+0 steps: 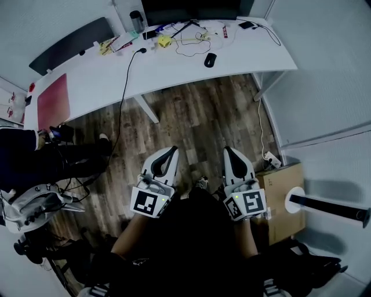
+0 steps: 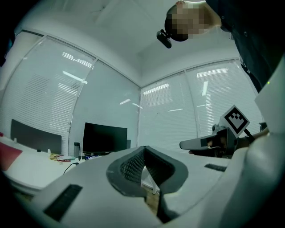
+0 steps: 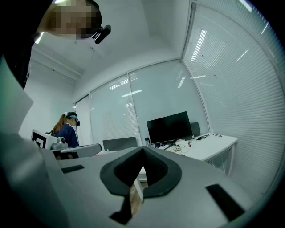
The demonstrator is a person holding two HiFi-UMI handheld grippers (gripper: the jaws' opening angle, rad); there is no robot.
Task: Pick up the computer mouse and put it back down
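A black computer mouse [image 1: 210, 60] lies on the white desk [image 1: 174, 72] at the far end of the head view, near its front edge. Both grippers hang low over the wooden floor, close to my body and well short of the desk. My left gripper [image 1: 172, 151] points level toward the desk, its jaws closed together with nothing between them [image 2: 144, 150]. My right gripper [image 1: 229, 150] sits beside it, about a hand's width to the right, jaws also shut and empty [image 3: 143, 149]. Neither gripper view shows the mouse.
On the desk stand a black monitor [image 1: 191, 8], a grey tumbler [image 1: 137, 21], tangled cables [image 1: 191, 43] and a red mat [image 1: 53, 101]. A black cable [image 1: 123, 98] drops to the floor. Another person [image 1: 23, 156] is at left. A cardboard box [image 1: 284, 191] sits at right.
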